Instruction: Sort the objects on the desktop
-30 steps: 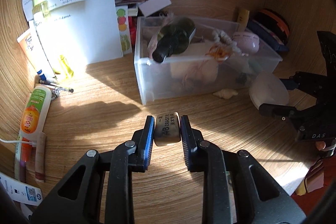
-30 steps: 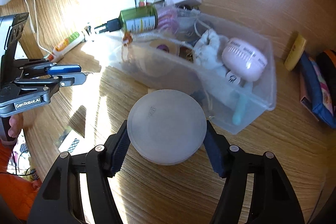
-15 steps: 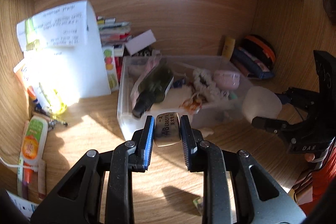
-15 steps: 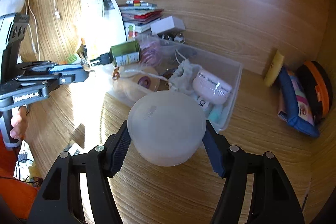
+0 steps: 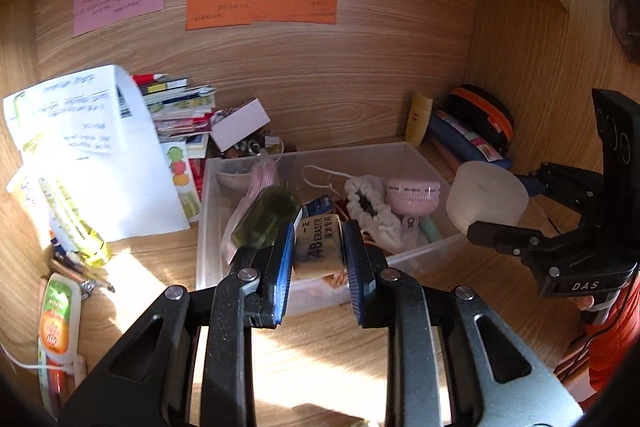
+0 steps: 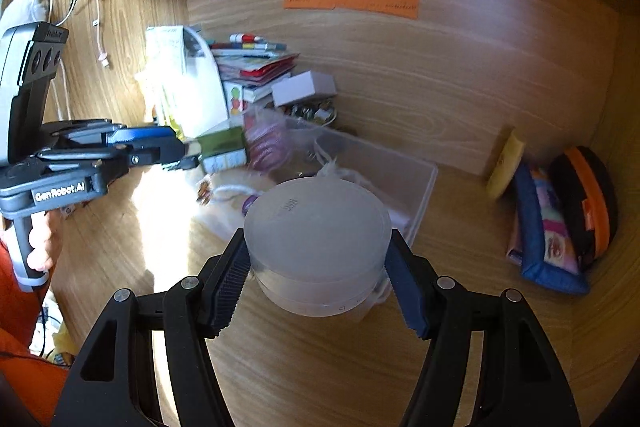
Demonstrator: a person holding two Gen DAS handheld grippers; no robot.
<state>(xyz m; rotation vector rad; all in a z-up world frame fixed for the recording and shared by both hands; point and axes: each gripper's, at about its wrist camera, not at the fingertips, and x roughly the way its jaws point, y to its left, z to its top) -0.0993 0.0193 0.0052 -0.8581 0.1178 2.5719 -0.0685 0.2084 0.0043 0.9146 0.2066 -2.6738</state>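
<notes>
My left gripper is shut on a grubby eraser and holds it in the air above the front wall of the clear plastic bin. My right gripper is shut on a round frosted plastic container, held above the desk just right of the bin. The container also shows in the left wrist view. The bin holds a green bottle, a pink round fan, a white drawstring pouch and other small things.
A curled white paper sheet and stacked books stand left of the bin, with tubes and pens on the desk. A yellow tube, blue pouch and orange-black case lie at the right wall. Sticky notes hang on the back panel.
Both grippers have risen and tilted up with their loads. The left gripper with the eraser has moved forward over the bin's front wall; the right has lifted the container off the desk.
</notes>
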